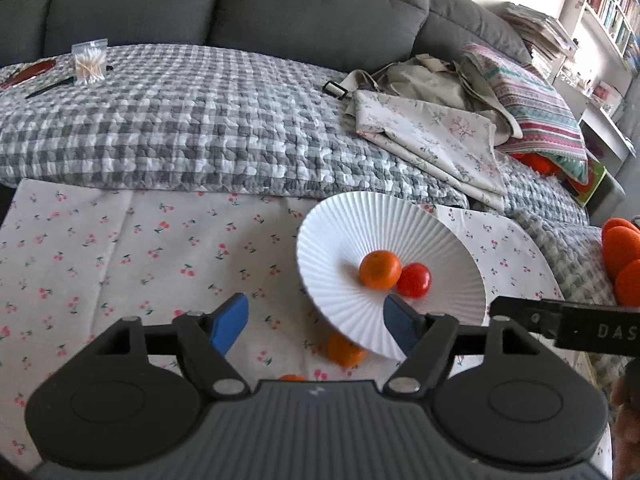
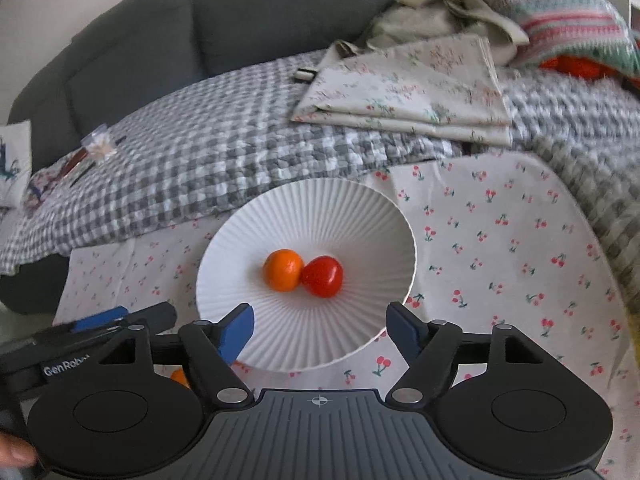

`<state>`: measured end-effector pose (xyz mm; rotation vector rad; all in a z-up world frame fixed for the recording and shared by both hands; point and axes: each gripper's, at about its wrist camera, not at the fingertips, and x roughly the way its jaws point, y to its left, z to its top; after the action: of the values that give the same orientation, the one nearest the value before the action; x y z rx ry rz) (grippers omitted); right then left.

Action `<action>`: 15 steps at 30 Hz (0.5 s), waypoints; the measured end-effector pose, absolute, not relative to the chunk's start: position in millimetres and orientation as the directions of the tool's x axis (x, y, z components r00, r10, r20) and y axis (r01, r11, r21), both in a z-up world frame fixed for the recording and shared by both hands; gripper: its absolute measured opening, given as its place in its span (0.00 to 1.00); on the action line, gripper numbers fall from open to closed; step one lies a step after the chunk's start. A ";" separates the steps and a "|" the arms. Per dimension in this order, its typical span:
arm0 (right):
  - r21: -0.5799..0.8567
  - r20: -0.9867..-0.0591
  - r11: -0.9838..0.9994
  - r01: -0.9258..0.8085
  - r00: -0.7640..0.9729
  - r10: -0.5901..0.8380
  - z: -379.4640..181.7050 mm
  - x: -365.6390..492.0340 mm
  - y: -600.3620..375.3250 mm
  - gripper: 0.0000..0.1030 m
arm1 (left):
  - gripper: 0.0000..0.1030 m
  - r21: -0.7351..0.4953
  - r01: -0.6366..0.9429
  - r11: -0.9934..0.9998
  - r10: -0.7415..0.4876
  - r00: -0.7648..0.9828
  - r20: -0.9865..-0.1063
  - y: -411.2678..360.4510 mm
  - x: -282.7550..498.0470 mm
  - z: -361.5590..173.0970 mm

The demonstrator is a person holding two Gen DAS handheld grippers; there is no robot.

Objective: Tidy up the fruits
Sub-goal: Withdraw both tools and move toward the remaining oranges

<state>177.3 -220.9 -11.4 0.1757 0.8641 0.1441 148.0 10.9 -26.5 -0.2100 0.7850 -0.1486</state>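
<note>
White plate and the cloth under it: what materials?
White plate: looks like matte ceramic or porcelain, with fine radial ribs and no glare; moulded plastic is possible. Cherry-print cloth: thin woven fabric, likely cotton, with fold creases.

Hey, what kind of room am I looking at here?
Most likely a home living room: a grey sofa covered with a checked quilt, bookshelves by the window, and a low table in a cherry-print cloth holding a white plate of fruit.

Soft daylight, fisheye warp, slight blur
</note>
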 end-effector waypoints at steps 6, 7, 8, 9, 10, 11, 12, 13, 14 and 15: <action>0.172 -0.722 0.979 -0.106 0.663 0.199 2.4 146.6 -215.0 0.79 | 0.78 -0.239 0.065 0.969 -0.215 0.698 -0.683 26.3 127.4 -23.0; 0.167 -0.719 0.979 -0.115 0.665 0.201 3.7 141.3 -214.3 0.80 | 0.79 -0.238 0.063 0.969 -0.213 0.697 -0.684 29.1 124.8 -22.6; 0.158 -0.717 0.979 -0.125 0.667 0.201 4.5 135.4 -213.4 0.81 | 0.79 -0.241 0.060 0.969 -0.213 0.695 -0.686 32.3 122.3 -22.0; 0.150 -0.717 0.979 -0.137 0.667 0.204 4.9 129.8 -212.2 0.82 | 0.79 -0.247 0.058 0.967 -0.217 0.694 -0.687 35.4 120.3 -21.5; 0.146 -0.717 0.978 -0.147 0.665 0.207 5.0 125.2 -210.7 0.82 | 0.80 -0.254 0.056 0.966 -0.221 0.693 -0.687 38.6 118.3 -20.9; 0.141 -0.719 0.977 -0.159 0.661 0.212 5.0 120.7 -209.0 0.82 | 0.81 -0.260 0.053 0.964 -0.223 0.693 -0.686 41.5 116.1 -20.2; 0.136 -0.722 0.976 -0.170 0.658 0.215 4.8 116.7 -207.1 0.82 | 0.82 -0.265 0.050 0.963 -0.225 0.692 -0.686 44.2 113.9 -19.9; 0.131 -0.723 0.974 -0.183 0.655 0.220 4.8 112.4 -205.3 0.82 | 0.84 -0.271 0.048 0.961 -0.228 0.692 -0.686 46.6 111.9 -19.4; 0.127 -0.723 0.973 -0.193 0.653 0.224 4.6 108.5 -203.8 0.82 | 0.84 -0.276 0.048 0.960 -0.232 0.689 -0.686 48.8 109.8 -18.9; 0.123 -0.725 0.972 -0.201 0.651 0.226 4.1 105.3 -202.5 0.83 | 0.85 -0.280 0.048 0.959 -0.235 0.687 -0.687 50.8 106.9 -18.9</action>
<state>105.3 -202.5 4.1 0.0329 0.8274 0.2426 106.9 50.8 -18.9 -0.2487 0.7995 -0.1605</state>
